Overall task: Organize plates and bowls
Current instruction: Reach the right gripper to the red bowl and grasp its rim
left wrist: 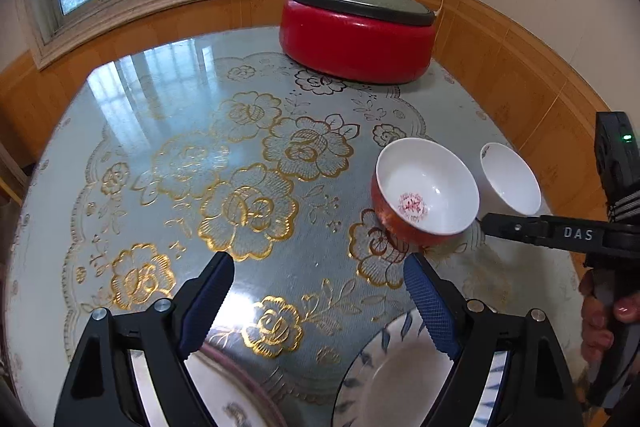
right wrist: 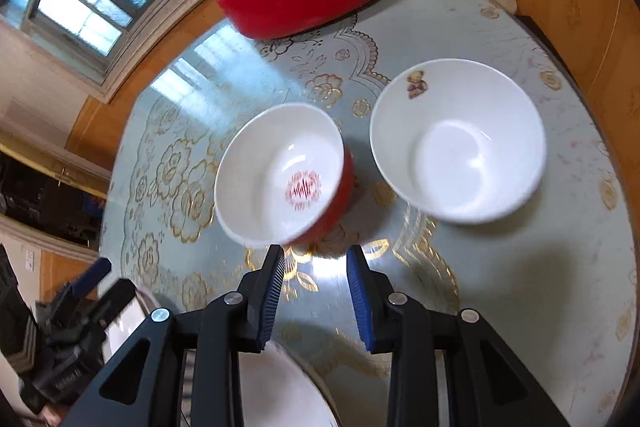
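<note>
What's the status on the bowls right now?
Both jaws open, empty. Red-sided porcelain bowl and white bear-print bowl apart, unstacked. Nothing between right gripper and red bowl.

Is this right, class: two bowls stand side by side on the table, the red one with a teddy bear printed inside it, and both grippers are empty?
Not quite. The red bowl has a red round emblem at its bottom; the teddy bear sits inside the white bowl, as the right wrist view shows. The rest holds: the bowls stand side by side on the table, and the left gripper and right gripper are empty.

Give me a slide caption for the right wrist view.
Right gripper, open and empty, points at a red-sided bowl beside a white bowl on the floral table.
</note>
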`<act>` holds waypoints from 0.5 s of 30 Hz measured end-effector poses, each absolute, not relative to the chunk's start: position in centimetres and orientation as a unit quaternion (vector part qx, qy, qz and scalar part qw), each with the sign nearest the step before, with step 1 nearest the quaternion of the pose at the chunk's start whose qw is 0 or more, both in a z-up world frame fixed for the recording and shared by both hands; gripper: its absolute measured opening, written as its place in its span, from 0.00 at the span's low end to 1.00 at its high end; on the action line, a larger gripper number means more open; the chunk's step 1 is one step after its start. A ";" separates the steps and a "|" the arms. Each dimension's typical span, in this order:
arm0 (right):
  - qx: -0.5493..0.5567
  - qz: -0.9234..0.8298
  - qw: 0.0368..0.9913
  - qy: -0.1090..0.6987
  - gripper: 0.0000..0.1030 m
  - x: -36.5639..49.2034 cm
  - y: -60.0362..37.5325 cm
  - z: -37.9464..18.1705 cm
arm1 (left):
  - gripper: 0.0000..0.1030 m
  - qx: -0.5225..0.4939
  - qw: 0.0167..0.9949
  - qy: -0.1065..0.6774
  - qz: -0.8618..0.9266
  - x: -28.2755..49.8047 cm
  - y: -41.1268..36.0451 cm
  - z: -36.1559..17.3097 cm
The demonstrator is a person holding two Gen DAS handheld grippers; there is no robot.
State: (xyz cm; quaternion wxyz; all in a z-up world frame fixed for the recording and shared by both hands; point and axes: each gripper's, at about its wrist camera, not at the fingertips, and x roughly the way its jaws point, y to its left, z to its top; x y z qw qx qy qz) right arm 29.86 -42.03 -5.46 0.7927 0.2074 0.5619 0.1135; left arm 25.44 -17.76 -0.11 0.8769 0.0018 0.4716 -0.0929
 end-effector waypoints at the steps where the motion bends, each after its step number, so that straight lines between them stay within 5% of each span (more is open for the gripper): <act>1: 0.208 0.107 0.791 0.566 0.31 30.4 -41.9 -5.7 | 0.85 -0.006 0.874 0.477 -0.094 26.2 -17.9 -0.3; 10: 0.215 0.094 0.761 0.605 0.31 34.1 -41.0 -9.6 | 0.84 -0.011 0.861 0.498 -0.105 31.9 -20.2 -2.3; 15: 0.217 0.107 0.755 0.610 0.31 34.6 -40.8 -10.5 | 0.74 -0.004 0.850 0.513 -0.124 34.3 -22.0 -3.9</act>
